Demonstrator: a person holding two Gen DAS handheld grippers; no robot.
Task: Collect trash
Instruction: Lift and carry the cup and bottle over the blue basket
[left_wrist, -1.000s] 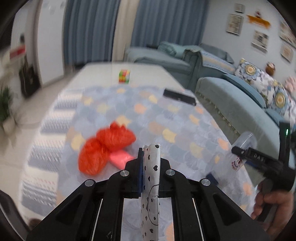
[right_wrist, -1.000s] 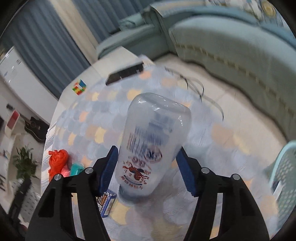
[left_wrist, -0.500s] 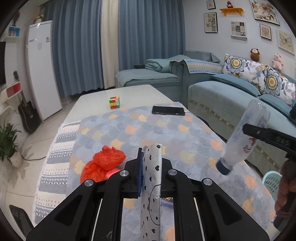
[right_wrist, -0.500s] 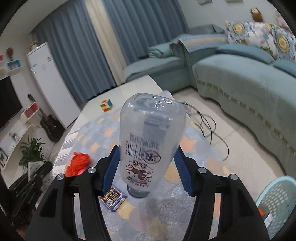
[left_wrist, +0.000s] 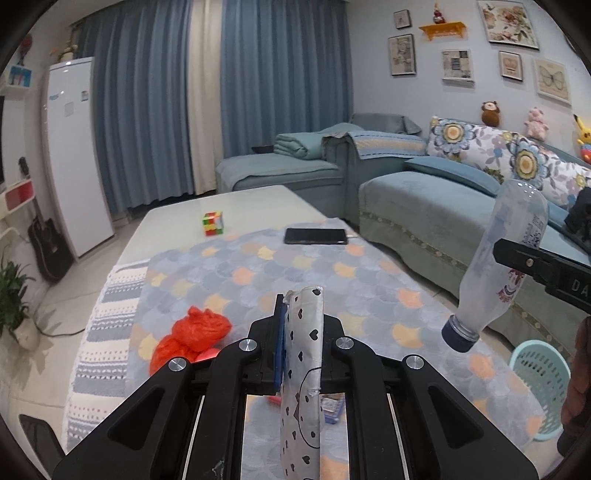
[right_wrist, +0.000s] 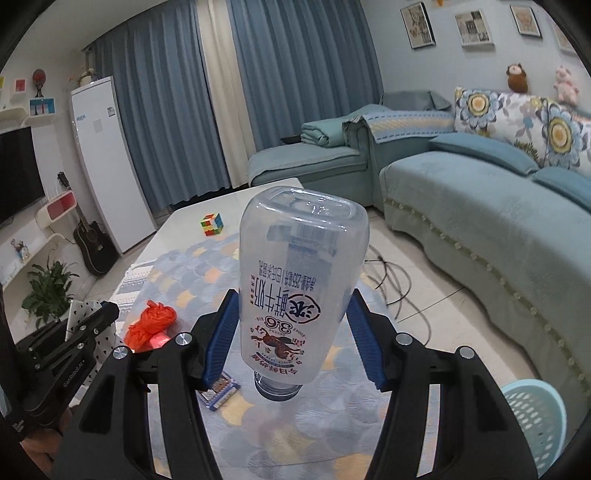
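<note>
Soft, even indoor light fills both fisheye views, sharp throughout, with dark vignetted corners, bowed lines toward the edges, faint glare on the white fridge (left_wrist: 75, 155) far left of the claw.

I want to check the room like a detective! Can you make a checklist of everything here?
Surface: table under a scale-pattern cloth.
Job's things: plastic bottle, cap down; heart-print wrapper; orange bag; small packet; mint basket on the floor.
Clutter: puzzle cube, phone.
Grippers: right tool clamps the bottle; left tool clamps the wrapper.
Cables: loops on the floor.
Surroundings: sofa, fridge, guitar.
</note>
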